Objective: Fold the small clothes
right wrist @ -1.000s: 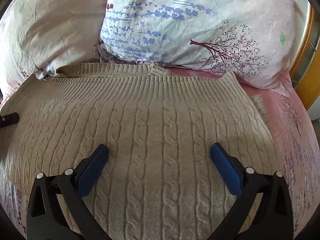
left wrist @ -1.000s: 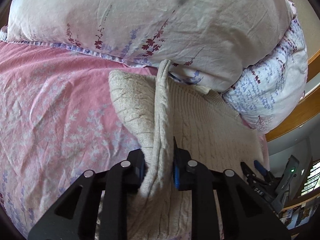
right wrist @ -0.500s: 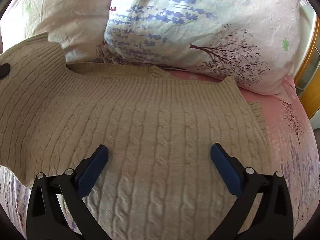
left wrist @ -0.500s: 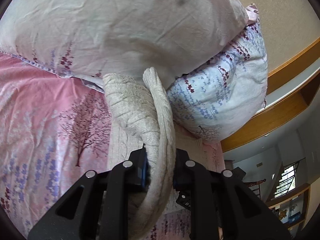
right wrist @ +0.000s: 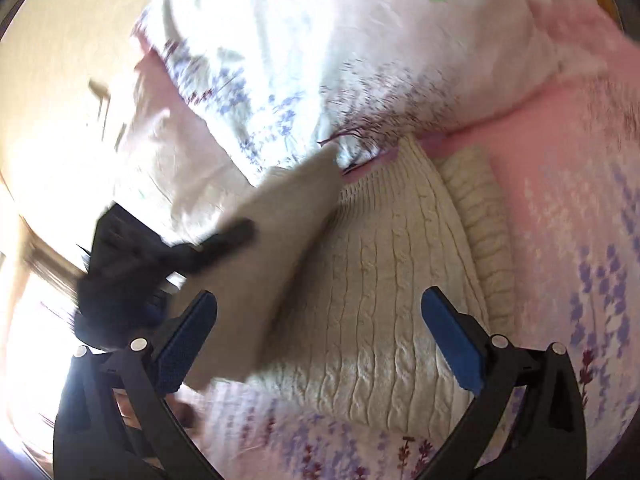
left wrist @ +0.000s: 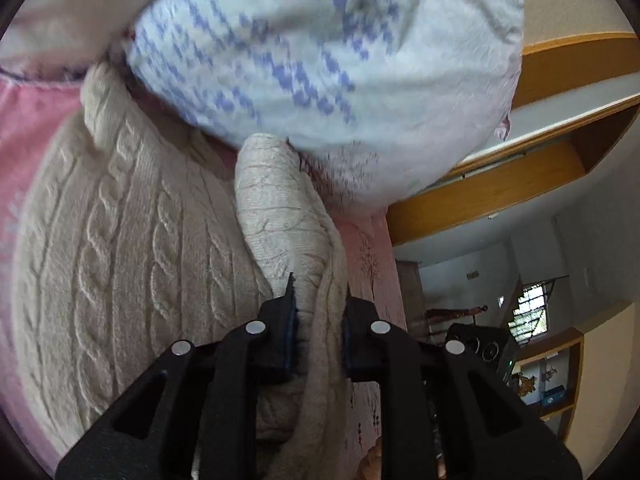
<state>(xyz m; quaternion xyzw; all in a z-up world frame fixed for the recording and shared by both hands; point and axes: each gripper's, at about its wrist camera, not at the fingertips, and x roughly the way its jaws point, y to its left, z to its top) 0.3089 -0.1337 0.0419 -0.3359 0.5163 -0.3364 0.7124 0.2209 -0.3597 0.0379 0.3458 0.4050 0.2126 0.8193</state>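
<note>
A cream cable-knit sweater (left wrist: 132,264) lies on the pink floral bedsheet (left wrist: 28,128). My left gripper (left wrist: 318,320) is shut on a lifted fold of the sweater, which rises between its fingers and hangs over the flat part. In the right wrist view the sweater (right wrist: 384,300) lies flat, and the left gripper (right wrist: 168,260) shows as a blurred black shape holding a raised flap (right wrist: 276,248) over it. My right gripper (right wrist: 320,340) is open and empty above the sweater's near part.
Floral pillows (left wrist: 328,56) lie against the sweater's far edge, also in the right wrist view (right wrist: 360,48). A wooden bed frame (left wrist: 500,184) and a room with shelves (left wrist: 552,376) show to the right. Pink sheet (right wrist: 580,208) lies right of the sweater.
My left gripper has carried the held fold across over the sweater, toward the right. The right gripper has swung and tilted, staying open; both views are blurred by motion.
</note>
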